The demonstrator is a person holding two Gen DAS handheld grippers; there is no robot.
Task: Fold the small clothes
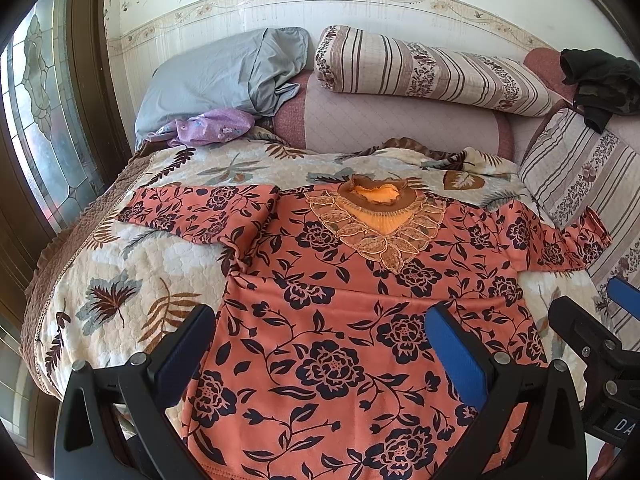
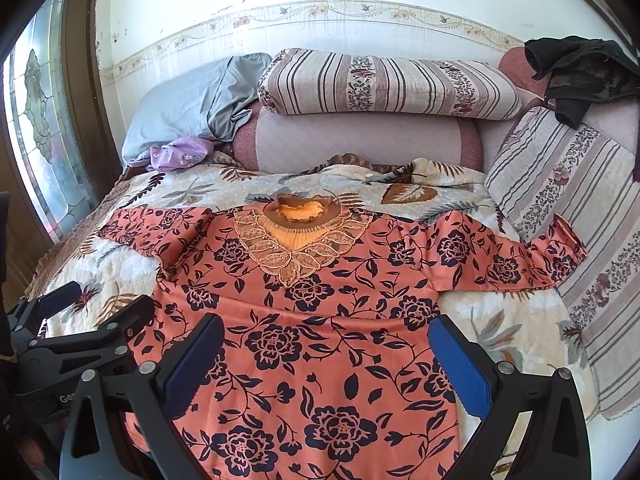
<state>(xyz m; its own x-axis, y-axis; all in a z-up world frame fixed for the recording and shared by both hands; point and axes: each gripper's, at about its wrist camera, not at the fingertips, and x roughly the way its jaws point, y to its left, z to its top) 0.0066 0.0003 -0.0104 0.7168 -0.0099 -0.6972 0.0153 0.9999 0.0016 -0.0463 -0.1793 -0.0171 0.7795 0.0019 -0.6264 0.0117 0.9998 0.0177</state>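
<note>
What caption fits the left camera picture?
Open left gripper hovers over flat orange flowered blouse on leafy quilt.

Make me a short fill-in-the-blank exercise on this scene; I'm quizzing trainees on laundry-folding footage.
1. The orange floral blouse lies spread flat on the ____.
2. The jaws of the left gripper and the right gripper both stand ____.
3. The striped pillow sits beside a ____ pillow.
4. A crumpled ____ cloth lies below that pillow.

Missing words: bed; open; grey; purple
</note>
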